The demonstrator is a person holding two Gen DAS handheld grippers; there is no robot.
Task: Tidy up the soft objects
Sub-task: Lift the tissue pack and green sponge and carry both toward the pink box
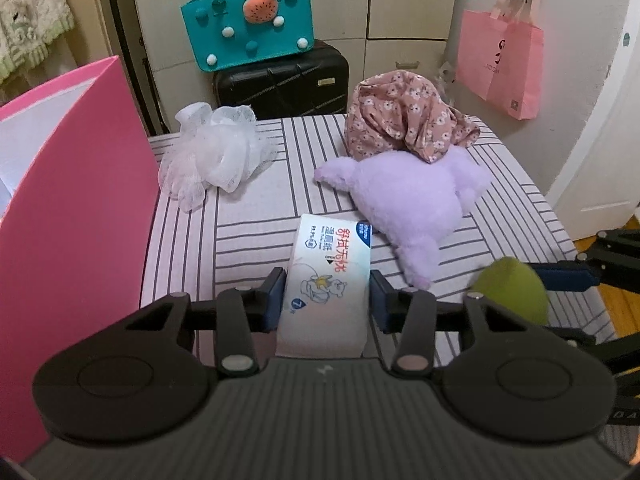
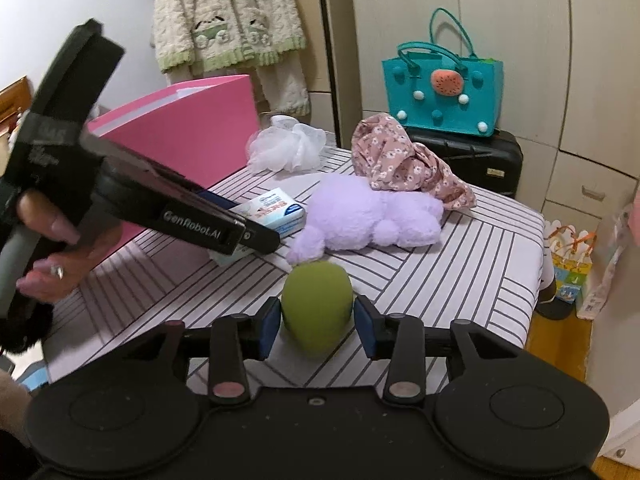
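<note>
pale blue-and-white soft pack of wet wipes [image 1: 326, 284] sits between the blue pads of the left gripper [image 1: 327, 295]; jaws narrow, both pads touching the pack's sides, so it reads as held. whether it is lifted off the striped pink-and-grey table cover [image 1: 248, 240] or still resting on it, cannot tell. in the right wrist view the pack [image 2: 272, 216] shows at 10 o'clock, partly behind the left tool.

olive-green egg-shaped sponge [image 2: 317, 306] sits between the pads of the right gripper [image 2: 317, 320]; jaws narrow, the pads at or just off its sides, contact not clear enough to call a grip. from the left wrist view the sponge [image 1: 510, 290] is at 3 o'clock.

still loose on the cover: lilac plush toy [image 1: 412, 200] at 1 o'clock, floral pink cloth bundle [image 1: 400, 120] lying on its far side, white mesh bath pouf [image 1: 216, 152] at 11 o'clock.

tall open pink paper bag [image 1: 76, 200] stands at 9 o'clock, at the table's left edge.

judgement: pick-up step, early in the job, three items untouched. the bag looks the likely container. next move probably calls for raising the pack clear, swinging toward 9 o'clock over the bag's mouth, then opening. the soft pack may squash or slip.
</note>
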